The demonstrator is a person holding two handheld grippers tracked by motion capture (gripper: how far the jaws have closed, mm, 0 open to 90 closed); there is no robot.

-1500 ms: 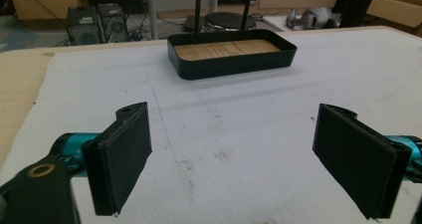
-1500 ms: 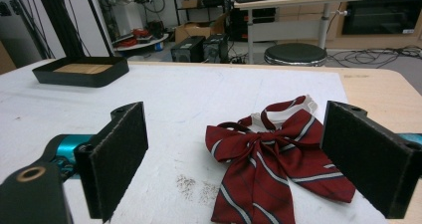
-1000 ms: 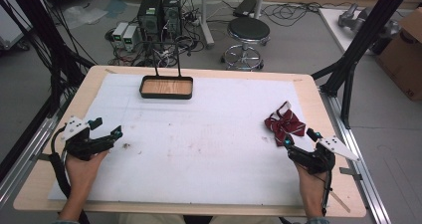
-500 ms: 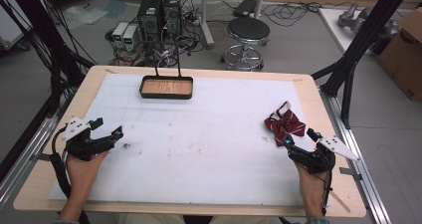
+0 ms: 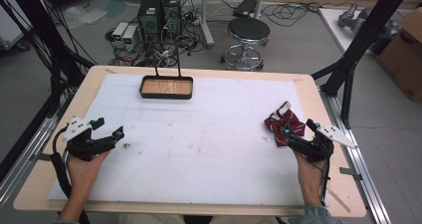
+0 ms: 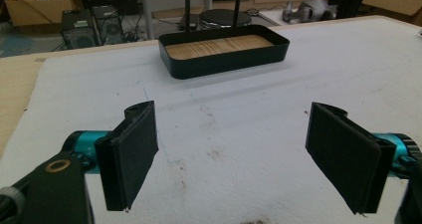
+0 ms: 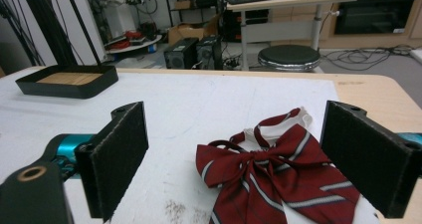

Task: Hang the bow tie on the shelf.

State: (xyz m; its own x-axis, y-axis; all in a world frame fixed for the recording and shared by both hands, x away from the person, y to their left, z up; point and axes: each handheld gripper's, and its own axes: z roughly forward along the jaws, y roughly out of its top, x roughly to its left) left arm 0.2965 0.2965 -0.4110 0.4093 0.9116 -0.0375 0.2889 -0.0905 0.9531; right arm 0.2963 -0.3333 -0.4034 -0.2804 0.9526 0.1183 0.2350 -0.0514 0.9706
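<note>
High view looks basically same as a second ago: left gripper (image 5: 107, 134) and right gripper (image 5: 297, 133) haven't budged, both with jaws wide apart and holding nothing. The red striped bow tie (image 5: 283, 128) lies just beyond the right gripper, black tray (image 5: 166, 87) far-centre on the white mat (image 5: 209, 149). No readable writing anywhere.

**Red bow tie on the right, tray at the far side**

A dark red bow tie (image 5: 283, 127) with thin pale stripes lies crumpled on the white mat (image 5: 209, 139) near the table's right edge, a bit of white fabric showing under and behind it. Its knot sits in the middle with the loops spread unevenly. A shallow black tray (image 5: 166, 87) with a wooden bottom rests flat at the mat's far edge, left of centre, well apart from the bow tie.
</note>
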